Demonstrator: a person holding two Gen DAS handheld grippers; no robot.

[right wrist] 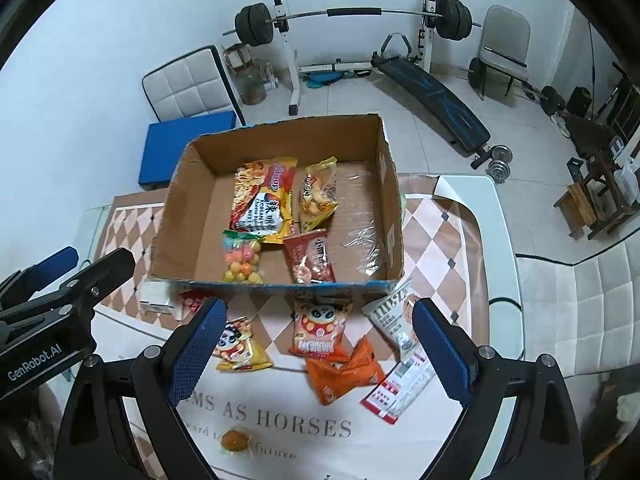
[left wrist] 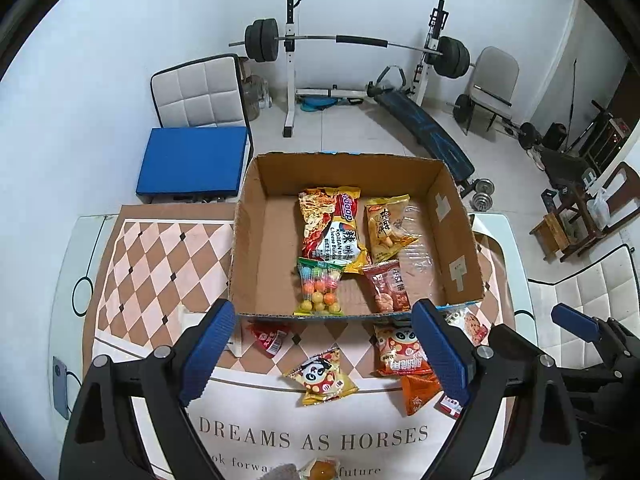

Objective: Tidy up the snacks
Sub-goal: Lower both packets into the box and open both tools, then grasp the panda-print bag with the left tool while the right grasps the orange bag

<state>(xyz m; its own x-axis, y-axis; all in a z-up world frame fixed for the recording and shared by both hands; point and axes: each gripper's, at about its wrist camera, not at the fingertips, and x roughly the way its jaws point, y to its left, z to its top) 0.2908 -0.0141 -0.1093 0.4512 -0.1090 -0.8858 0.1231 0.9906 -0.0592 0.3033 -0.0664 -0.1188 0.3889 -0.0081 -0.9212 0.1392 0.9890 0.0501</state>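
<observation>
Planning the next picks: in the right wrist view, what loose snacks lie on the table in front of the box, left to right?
Small red packet → yellow panda bag → red panda bag → orange packet → white cookie packet. The round wrapped sweet lies nearer, apart.

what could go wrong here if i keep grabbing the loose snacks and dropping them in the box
1. The orange packet lies partly under the panda packet and touches the white wrapper; a grab may drag a neighbour along.
2. The red packet sits tight against the cardboard box wall, so fingers could shove the box.
</observation>
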